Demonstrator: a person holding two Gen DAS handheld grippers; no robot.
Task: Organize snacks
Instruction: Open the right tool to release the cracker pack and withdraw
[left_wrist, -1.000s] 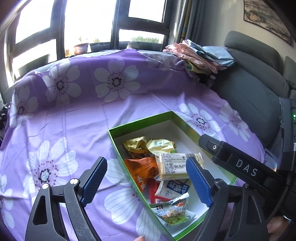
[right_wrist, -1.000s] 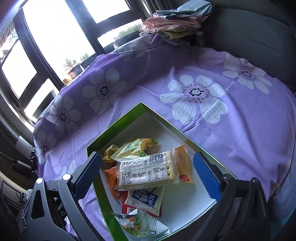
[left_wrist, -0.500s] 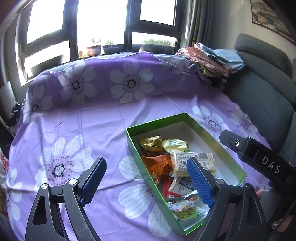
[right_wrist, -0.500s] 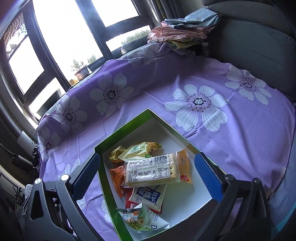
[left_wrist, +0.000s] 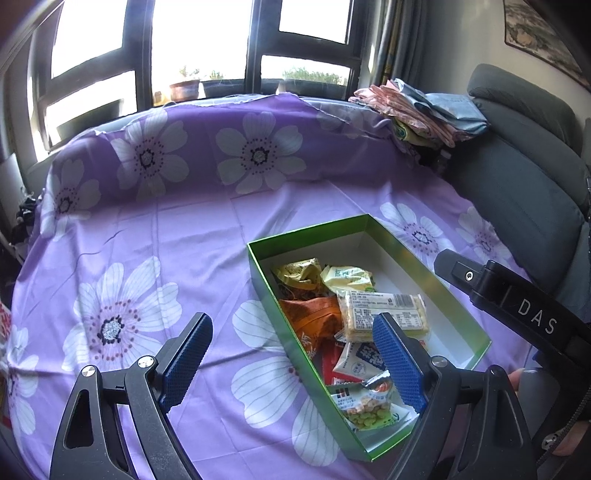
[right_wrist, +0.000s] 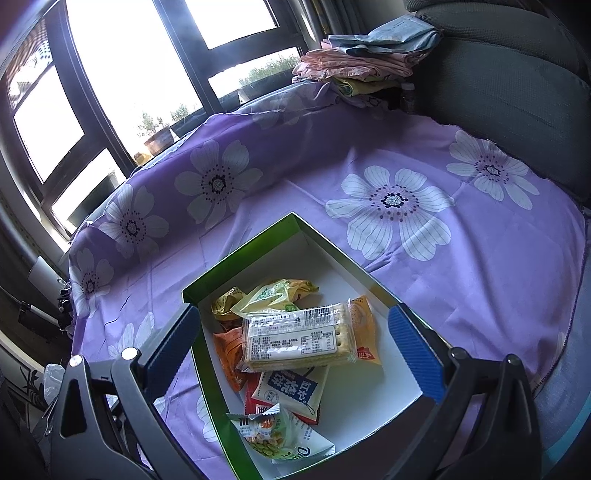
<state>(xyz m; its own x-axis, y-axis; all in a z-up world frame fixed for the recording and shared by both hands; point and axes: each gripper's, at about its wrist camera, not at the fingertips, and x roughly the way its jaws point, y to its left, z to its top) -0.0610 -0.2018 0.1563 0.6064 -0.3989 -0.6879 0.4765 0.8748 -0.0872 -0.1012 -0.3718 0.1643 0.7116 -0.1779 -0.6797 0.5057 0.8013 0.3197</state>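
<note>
A green box (left_wrist: 458, 299) with a white inside lies on the purple flowered cloth (left_wrist: 155, 258). Several snack packets are in it: a clear cracker pack (left_wrist: 384, 314) on top, an orange packet (left_wrist: 314, 317), yellow packets (left_wrist: 299, 271), a blue-and-white packet (left_wrist: 360, 360) and a pea packet (left_wrist: 369, 408). My left gripper (left_wrist: 291, 319) is open over the box's left wall, holding nothing. My right gripper (right_wrist: 293, 313) is open above the cracker pack (right_wrist: 295, 339), with the box (right_wrist: 240, 258) between its fingers and untouched. Its black body (left_wrist: 517, 306) shows in the left wrist view.
A pile of folded clothes (left_wrist: 417, 110) lies at the cloth's far right corner. A grey sofa (left_wrist: 517, 177) borders the right side. Windows and a plant pot (left_wrist: 184, 88) stand behind. A person's fingertip (left_wrist: 515, 376) shows at lower right.
The box sits slightly farther off in both views, with more of the window in sight. The packets lie as before. Both grippers stay open.
</note>
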